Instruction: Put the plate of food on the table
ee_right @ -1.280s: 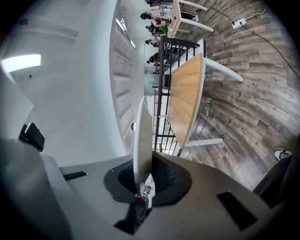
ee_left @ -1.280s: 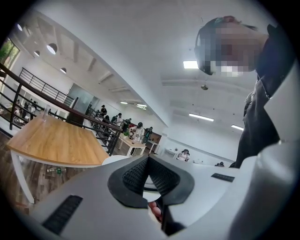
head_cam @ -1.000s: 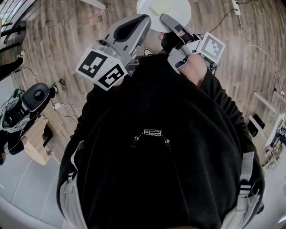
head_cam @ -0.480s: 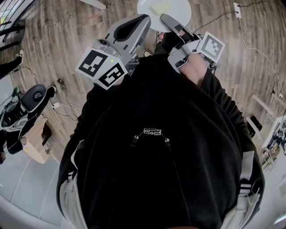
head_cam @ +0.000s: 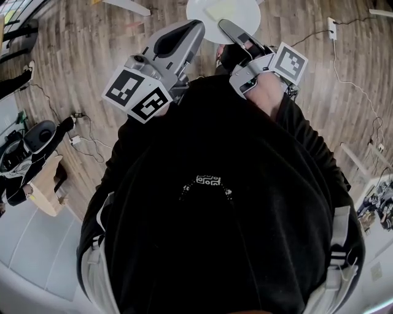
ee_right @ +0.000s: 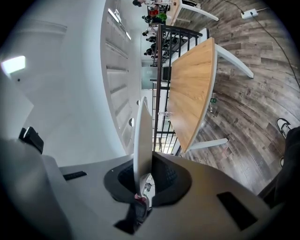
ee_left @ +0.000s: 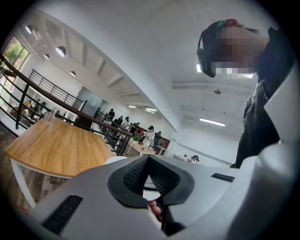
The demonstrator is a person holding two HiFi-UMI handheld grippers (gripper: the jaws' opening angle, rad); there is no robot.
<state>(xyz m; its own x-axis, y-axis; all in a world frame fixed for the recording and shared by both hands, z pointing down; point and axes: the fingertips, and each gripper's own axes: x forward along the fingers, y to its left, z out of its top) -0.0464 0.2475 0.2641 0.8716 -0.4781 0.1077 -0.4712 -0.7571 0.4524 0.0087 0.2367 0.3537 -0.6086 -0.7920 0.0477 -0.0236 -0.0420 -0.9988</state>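
Between jaws of the right claw (ee_right: 144, 174) sits the plate (ee_right: 143, 136), clamped edge-on.

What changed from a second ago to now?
The floor slid in the head view: the white power strip drifted down and right, so the person seems to be moving. Nothing was grabbed or let go. The right gripper stays shut on the plate of food, and the left gripper stays shut beside it.

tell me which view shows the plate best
Head view: the plate shows from above, round, with pale food on it. The right gripper view gives only its edge, clamped by the right gripper. The left gripper view shows just a white sliver.
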